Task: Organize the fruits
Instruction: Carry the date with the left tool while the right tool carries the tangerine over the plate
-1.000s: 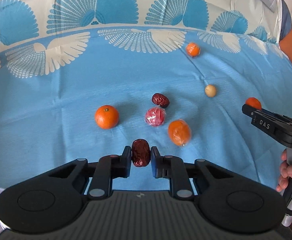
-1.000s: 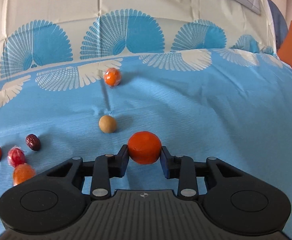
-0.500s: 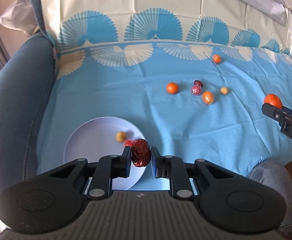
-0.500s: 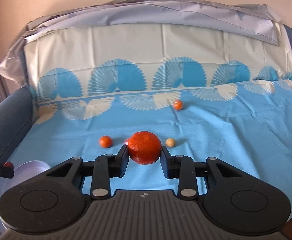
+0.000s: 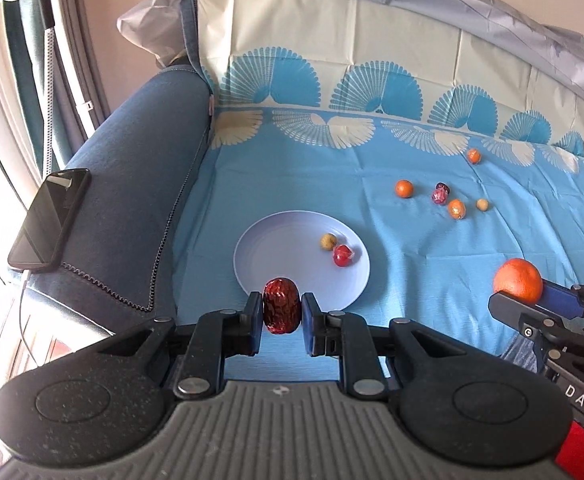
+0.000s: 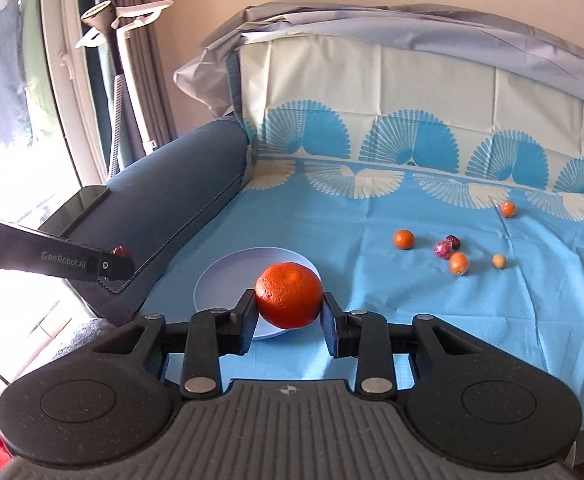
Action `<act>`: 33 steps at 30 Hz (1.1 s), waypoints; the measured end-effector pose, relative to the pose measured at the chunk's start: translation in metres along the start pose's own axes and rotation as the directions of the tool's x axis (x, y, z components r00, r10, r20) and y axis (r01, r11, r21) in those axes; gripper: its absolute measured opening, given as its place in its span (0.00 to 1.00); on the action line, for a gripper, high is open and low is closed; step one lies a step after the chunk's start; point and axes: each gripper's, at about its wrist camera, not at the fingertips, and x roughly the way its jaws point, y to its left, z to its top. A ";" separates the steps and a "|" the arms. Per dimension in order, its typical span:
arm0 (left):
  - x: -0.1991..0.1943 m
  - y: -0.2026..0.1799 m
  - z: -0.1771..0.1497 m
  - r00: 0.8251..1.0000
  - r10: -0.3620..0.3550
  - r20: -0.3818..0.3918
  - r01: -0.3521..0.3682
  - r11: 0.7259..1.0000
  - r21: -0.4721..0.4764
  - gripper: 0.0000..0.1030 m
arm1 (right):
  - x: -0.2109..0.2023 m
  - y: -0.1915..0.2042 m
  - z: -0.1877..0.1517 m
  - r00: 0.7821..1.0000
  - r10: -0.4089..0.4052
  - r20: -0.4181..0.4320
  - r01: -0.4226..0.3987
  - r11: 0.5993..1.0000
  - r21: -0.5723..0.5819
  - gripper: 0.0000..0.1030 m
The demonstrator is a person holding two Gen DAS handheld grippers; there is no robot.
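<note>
Now raised above the plate (image 5: pixel 292 240) near the sofa's left edge: left gripper (image 5: pixel 281 313) clamping date (image 5: pixel 280 311), right gripper (image 6: pixel 289 303) clamping orange (image 6: pixel 289 294).

Left gripper (image 5: pixel 281 312), right gripper (image 6: pixel 289 301) both clamped.

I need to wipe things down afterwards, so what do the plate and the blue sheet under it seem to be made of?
The plate looks like smooth plastic or melamine: pale lilac, thin-rimmed, with a soft even sheen. The blue sheet looks like a thin plastic or coated disposable tablecloth: sharp fold creases, printed fan pattern, slight gloss. Neither can be confirmed from sight alone.
</note>
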 end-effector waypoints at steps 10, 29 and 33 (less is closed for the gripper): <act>-0.022 0.008 -0.012 1.000 0.002 0.021 -0.001 0.999 -0.032 0.21 | -0.021 0.019 0.002 0.999 0.002 0.044 0.000 0.998 -0.059 0.34; 0.019 0.019 -0.010 0.998 -0.013 -0.067 0.009 0.999 -0.051 0.21 | 0.014 0.022 0.001 0.999 -0.001 -0.051 -0.003 0.997 -0.075 0.34; 0.035 0.021 -0.003 0.996 -0.015 -0.086 0.010 0.999 -0.051 0.21 | 0.027 0.022 0.001 0.997 -0.002 -0.077 -0.005 0.996 -0.085 0.34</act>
